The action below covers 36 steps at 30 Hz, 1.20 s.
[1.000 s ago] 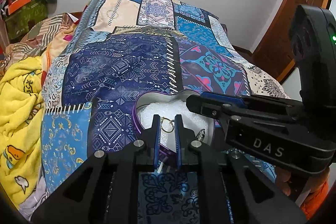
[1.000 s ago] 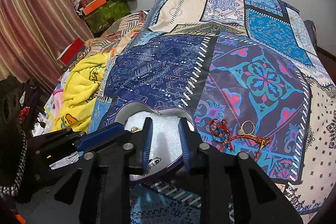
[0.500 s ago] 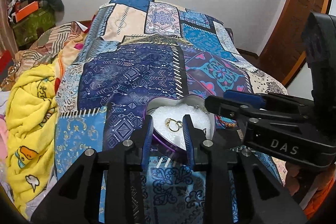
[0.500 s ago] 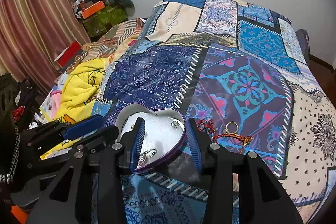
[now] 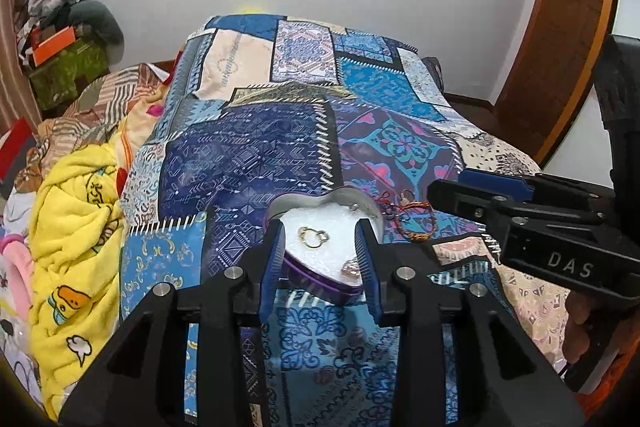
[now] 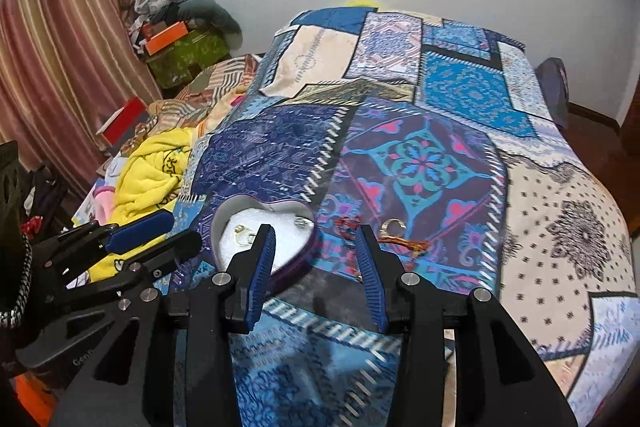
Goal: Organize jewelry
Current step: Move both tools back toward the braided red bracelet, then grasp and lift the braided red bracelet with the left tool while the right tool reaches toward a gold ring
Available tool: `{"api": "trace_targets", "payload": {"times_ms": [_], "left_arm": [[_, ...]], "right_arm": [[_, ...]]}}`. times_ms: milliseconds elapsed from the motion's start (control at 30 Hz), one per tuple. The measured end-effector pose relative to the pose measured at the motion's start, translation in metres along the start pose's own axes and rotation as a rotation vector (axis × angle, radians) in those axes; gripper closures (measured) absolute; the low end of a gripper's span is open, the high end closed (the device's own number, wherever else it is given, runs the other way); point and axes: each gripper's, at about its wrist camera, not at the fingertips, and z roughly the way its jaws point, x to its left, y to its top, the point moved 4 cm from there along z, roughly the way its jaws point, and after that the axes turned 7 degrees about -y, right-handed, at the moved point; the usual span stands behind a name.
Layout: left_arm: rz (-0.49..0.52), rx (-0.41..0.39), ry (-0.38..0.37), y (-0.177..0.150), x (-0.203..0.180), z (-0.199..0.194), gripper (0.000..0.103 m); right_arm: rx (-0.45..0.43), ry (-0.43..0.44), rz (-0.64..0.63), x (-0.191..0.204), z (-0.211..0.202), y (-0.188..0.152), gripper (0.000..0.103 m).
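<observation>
While both tongs hang above the patchwork bedspread (image 6: 432,155), neither pinches anything. The left tongs (image 5: 320,259) sit at the lower centre of the left wrist view, tilted down toward the bed, their blue-padded fingers spread on either side of the heart-shaped tin (image 5: 280,211) without touching it. On the tin's white lining lie gold rings (image 5: 314,238) near the middle and a small silver piece (image 5: 349,269) by the right finger. The right tongs (image 6: 316,263) occupy the lower centre of the right wrist view, fingers spread wide, aimed between the tin (image 6: 218,231) and the loose items to its right: a red thread bracelet (image 6: 348,225) and a gold ring (image 6: 394,225) resting on the bedspread. A yellow blanket (image 5: 76,207) is bunched at the left of the frame.
</observation>
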Motion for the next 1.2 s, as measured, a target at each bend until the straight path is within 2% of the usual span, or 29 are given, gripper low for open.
{"api": "trace_targets", "payload": {"times_ms": [167, 533, 767, 967, 1200], "left_arm": [[0.034, -0.009, 0.0, 0.004, -0.019, -0.002, 0.061], [0.132, 0.045, -0.046, 0.004, -0.072, 0.027, 0.058], [0.171, 0.127, -0.087, -0.004, -0.097, 0.064, 0.058], [0.148, 0.21, -0.149, -0.016, -0.105, 0.095, 0.058], [0.216, 0.221, -0.118, -0.014, -0.117, 0.125, 0.067]], "right_arm": [[-0.017, -0.03, 0.036, -0.024, -0.014, -0.006, 0.065], [-0.001, -0.112, 0.139, -0.088, -0.027, -0.028, 0.065], [0.047, -0.137, 0.175, -0.114, -0.018, -0.044, 0.065], [0.073, -0.141, 0.198, -0.129, -0.01, -0.052, 0.065], [0.097, -0.129, 0.214, -0.137, 0.0, -0.055, 0.065]]}}
